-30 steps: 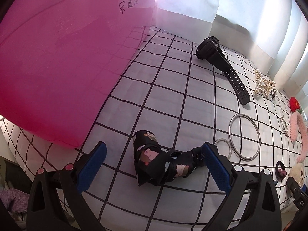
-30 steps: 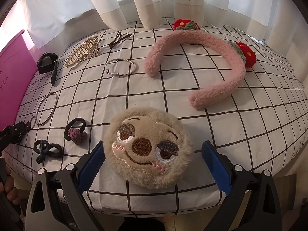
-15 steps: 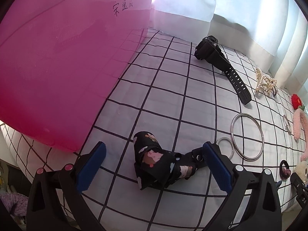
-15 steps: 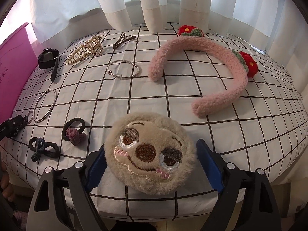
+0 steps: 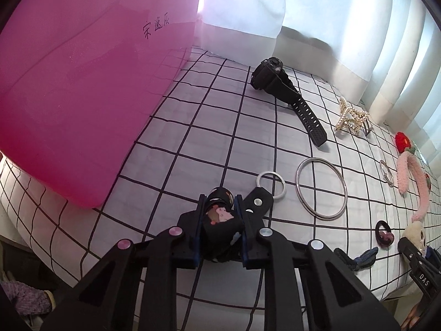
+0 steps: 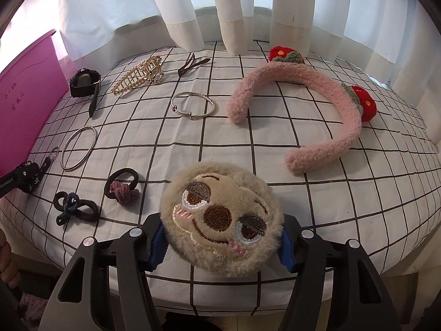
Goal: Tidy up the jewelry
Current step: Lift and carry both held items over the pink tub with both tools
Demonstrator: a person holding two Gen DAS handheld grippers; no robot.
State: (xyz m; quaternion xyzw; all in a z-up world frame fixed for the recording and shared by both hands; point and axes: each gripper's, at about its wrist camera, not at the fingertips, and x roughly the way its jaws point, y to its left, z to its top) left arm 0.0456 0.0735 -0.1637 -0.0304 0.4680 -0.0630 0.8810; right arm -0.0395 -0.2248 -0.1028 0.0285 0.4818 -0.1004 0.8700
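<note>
Early: left gripper jaws clamp black printed strap; right gripper jaws squeeze plush sloth face. Rest unsorted; pink bin contents probably hidden.

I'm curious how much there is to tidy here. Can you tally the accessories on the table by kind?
Metal bangles: 2
Hair ties: 2
Hair clips: 2
Watch: 1
Headband: 1
Plush face: 1
Key strap: 1
Total: 10

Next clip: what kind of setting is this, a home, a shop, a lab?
Probably a home room. A table under a grid-patterned cloth stands against long white curtains, strewn with personal accessories such as a fuzzy pink headband and a watch, beside a pink box.
</note>
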